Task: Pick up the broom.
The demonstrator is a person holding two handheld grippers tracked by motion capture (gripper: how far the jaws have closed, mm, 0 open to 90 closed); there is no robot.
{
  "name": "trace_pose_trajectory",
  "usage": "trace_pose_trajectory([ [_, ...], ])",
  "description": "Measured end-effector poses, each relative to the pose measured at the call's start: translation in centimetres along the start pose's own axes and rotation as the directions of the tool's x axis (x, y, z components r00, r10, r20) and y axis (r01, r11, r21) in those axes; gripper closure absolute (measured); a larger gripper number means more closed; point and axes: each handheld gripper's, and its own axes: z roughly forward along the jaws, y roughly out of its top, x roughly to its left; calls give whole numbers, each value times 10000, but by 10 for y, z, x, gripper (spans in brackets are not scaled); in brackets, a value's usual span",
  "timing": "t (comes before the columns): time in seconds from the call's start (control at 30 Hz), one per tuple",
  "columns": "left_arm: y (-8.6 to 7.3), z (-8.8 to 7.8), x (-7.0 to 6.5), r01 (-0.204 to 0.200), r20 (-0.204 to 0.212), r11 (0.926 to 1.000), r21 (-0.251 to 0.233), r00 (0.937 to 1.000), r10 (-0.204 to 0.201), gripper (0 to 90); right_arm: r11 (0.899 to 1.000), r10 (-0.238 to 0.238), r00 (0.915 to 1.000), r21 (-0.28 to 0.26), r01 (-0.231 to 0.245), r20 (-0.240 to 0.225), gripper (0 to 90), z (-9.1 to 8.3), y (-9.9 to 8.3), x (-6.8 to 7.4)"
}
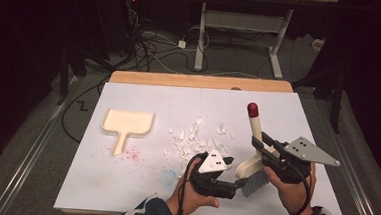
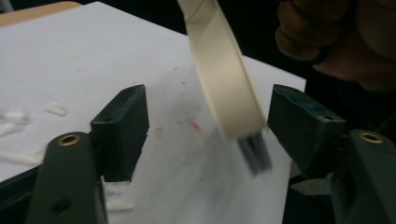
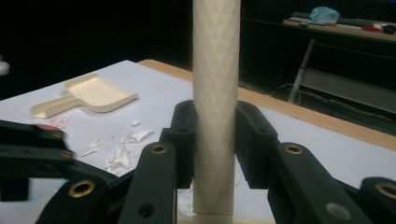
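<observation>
A cream brush (image 1: 255, 126) with a red tip and grey bristles (image 1: 256, 184) stands nearly upright over the table's near right part. My right gripper (image 1: 259, 142) is shut on its handle (image 3: 215, 70), pads pressed on both sides. My left gripper (image 1: 238, 182) reaches in from the left toward the brush head. In the left gripper view its jaws stand open around the brush head (image 2: 224, 79) without touching it. A cream dustpan (image 1: 127, 122) lies flat on the left of the table. White paper scraps (image 1: 196, 138) are scattered in the middle.
A white sheet (image 1: 123, 183) covers the table, with a wooden edge (image 1: 200, 81) at the back. Red specks (image 1: 133, 154) and a faint blue stain (image 1: 168, 175) mark the sheet. Cables and a desk frame (image 1: 243, 35) lie on the floor beyond.
</observation>
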Motion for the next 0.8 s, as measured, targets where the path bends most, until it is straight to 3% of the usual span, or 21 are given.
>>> trace_pose_trajectory([
  [0.13, 0, 7, 0, 165, -2, 9998, -100, 9999, -165, 376, 9996, -236, 9996, -144, 234, -163, 713, 1, 1, 14],
  [0.23, -2, 5, 5, 293, 464, 9993, -214, 9985, -283, 503, 9990, -408, 9986, -214, 401, -347, 713, 0, 2, 21],
  [0.27, -3, 3, 5, 248, 334, 9994, -230, 9992, -241, 573, 9987, -431, 9986, -273, 423, -316, 712, -2, 3, 22],
  [0.4, -3, -2, 10, 273, 442, 9994, -203, 9987, -264, 628, 9983, -390, 9976, -451, 364, -580, 707, -6, 4, 21],
  [0.5, -2, -13, 17, -123, 436, 9999, -12, 9990, 123, 651, 9971, -532, 9942, -586, 478, -939, 689, -12, 4, 16],
  [0.63, -2, -23, 22, -521, 483, 9985, 190, 9975, 512, 652, 9948, -871, 9840, -657, 777, -1552, 646, -15, 4, 11],
  [0.73, -3, -31, 29, -645, 598, 9976, 268, 9962, 628, 652, 9921, -1157, 9741, -711, 1036, -1941, 563, -18, 3, 6],
  [0.8, -3, -38, 32, -822, 669, 9960, 360, 9946, 797, 652, 9912, -1320, 9587, -316, 1282, -2519, 490, -16, 2, 1],
])
